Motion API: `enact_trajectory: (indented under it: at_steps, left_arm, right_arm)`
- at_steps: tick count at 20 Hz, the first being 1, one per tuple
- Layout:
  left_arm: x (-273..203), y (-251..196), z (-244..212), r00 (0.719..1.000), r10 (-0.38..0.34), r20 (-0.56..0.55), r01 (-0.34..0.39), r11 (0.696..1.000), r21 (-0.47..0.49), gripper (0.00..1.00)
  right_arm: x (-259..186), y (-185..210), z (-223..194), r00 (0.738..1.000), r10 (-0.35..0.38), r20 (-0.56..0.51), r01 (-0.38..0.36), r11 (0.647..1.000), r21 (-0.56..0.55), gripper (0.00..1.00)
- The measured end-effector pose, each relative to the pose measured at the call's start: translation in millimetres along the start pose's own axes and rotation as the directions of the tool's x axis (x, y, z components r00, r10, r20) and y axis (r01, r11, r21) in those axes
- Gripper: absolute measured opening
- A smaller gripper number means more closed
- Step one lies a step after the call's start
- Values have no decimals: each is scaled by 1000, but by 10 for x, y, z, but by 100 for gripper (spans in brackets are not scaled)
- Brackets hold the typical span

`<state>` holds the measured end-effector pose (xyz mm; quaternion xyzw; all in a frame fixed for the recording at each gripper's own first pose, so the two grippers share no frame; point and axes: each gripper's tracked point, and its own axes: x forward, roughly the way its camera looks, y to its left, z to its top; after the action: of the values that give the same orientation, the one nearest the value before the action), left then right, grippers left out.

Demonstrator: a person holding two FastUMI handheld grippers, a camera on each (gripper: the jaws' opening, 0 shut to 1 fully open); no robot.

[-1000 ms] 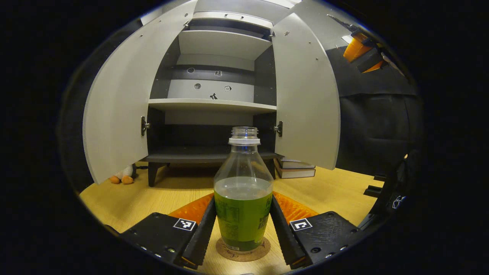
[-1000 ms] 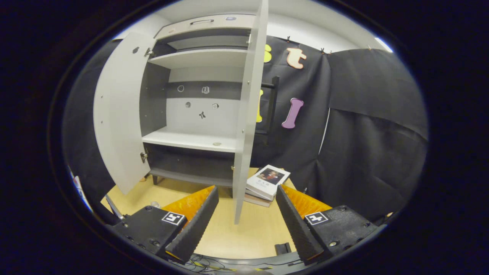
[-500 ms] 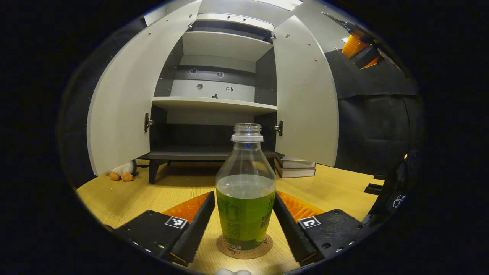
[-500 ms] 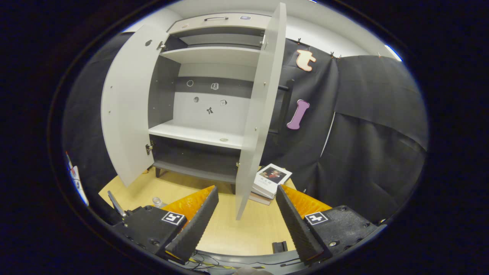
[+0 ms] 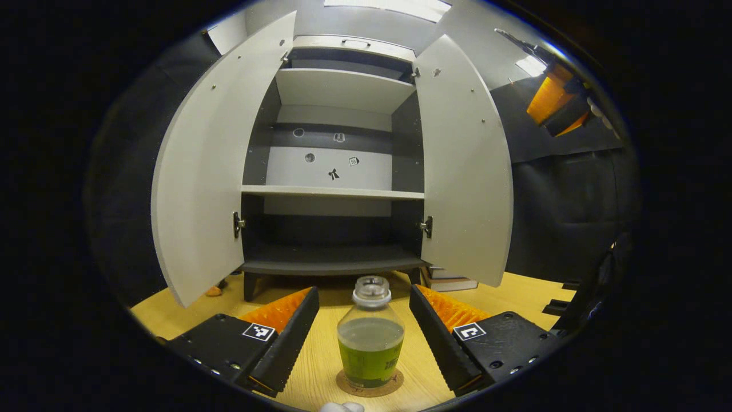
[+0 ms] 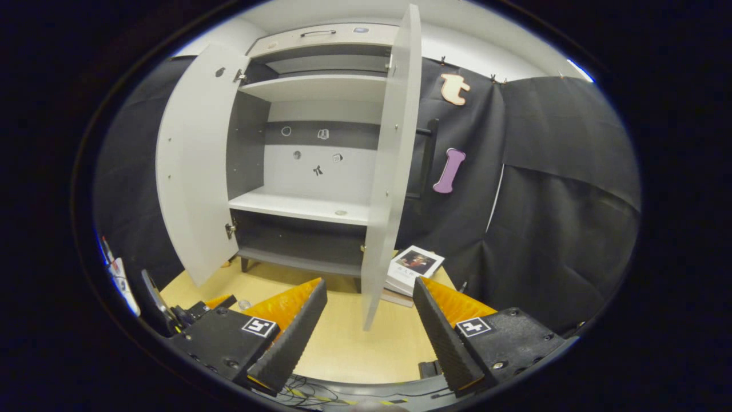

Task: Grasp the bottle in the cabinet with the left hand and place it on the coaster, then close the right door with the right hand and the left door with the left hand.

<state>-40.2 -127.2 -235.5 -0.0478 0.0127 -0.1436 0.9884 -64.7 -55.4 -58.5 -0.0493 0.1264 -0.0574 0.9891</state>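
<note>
1. In the left gripper view the books (image 5: 452, 280) beside the cabinet (image 5: 334, 171) are mostly hidden behind the right door (image 5: 466, 166), and a small orange thing at the foot of the left door (image 5: 203, 171) is too cut off to identify.
2. The coaster (image 5: 370, 384) shows only as a rim around the base of the bottle (image 5: 370, 343).
3. Both doors stand wide open; in the right gripper view the right door (image 6: 389, 171) is seen nearly edge-on, its lower corner above bare worktop (image 6: 343, 343).
4. The middle shelf (image 5: 334, 193) and the dark bottom shelf carry no bottle.
5. The bottle stands upright on the coaster, on the worktop in front of the cabinet.
6. The left gripper (image 5: 364, 332) has its jaws released and spread wide, with clear gaps on both sides of the bottle.
7. The right gripper (image 6: 369, 329) also has its jaws apart, holding nothing, near the right door's lower edge without touching it.
</note>
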Motion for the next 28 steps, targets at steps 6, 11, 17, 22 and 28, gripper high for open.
enact_trajectory:
  at_steps: [6,11,17,22,28]
  left_arm:
    - [-114,237,920,995,96,27,-95,995,-34,97]
    - [-381,598,1632,979,195,57,-195,981,3,97]
    - [-793,1013,1998,963,267,31,-268,963,29,97]
    - [-965,1103,1981,955,296,-16,-294,954,66,97]
    - [-831,941,2025,962,271,-32,-270,962,43,97]
  right_arm:
    - [1,166,168,998,42,54,-41,999,-15,100]
    - [-28,366,401,987,89,133,-88,996,-13,99]
    - [-60,446,546,974,101,203,-103,995,-1,99]
    - [-10,385,427,978,92,188,-102,994,43,100]
    - [131,-327,566,979,-12,202,-7,996,90,99]
